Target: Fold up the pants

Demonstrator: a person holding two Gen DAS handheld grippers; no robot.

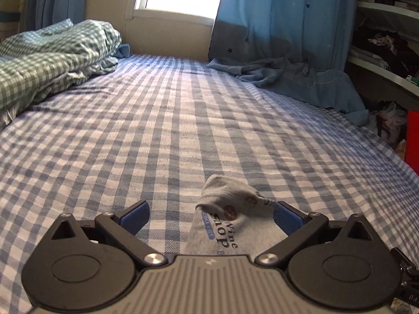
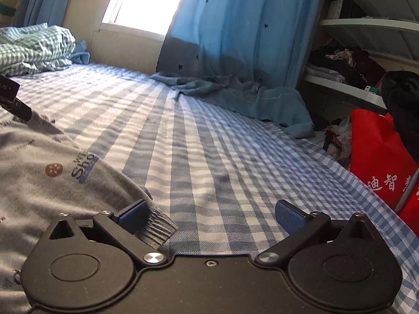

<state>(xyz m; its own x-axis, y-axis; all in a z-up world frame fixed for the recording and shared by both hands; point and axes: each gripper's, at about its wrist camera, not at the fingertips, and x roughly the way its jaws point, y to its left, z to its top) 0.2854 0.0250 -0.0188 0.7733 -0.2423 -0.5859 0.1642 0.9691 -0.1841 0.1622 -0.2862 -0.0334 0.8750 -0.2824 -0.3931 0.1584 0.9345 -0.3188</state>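
Note:
The grey printed pants (image 2: 39, 172) lie on the blue checked bed sheet (image 2: 209, 136), filling the left of the right wrist view. Their ribbed cuff (image 2: 157, 225) lies by the left finger of my right gripper (image 2: 212, 213), which is open with only sheet between its pads. In the left wrist view a raised corner of the pants (image 1: 230, 204) sits between the open fingers of my left gripper (image 1: 212, 214), closer to the right pad. A black part of the left gripper (image 2: 13, 96) shows at the left edge of the right wrist view, over the pants.
A rumpled green checked quilt (image 1: 52, 55) is piled at the far left of the bed. Blue curtains (image 1: 282, 21) hang at the window, their hems spilling onto the sheet's far right. White shelves with clothes (image 2: 353, 60) and a red bag (image 2: 377, 151) stand beside the bed's right edge.

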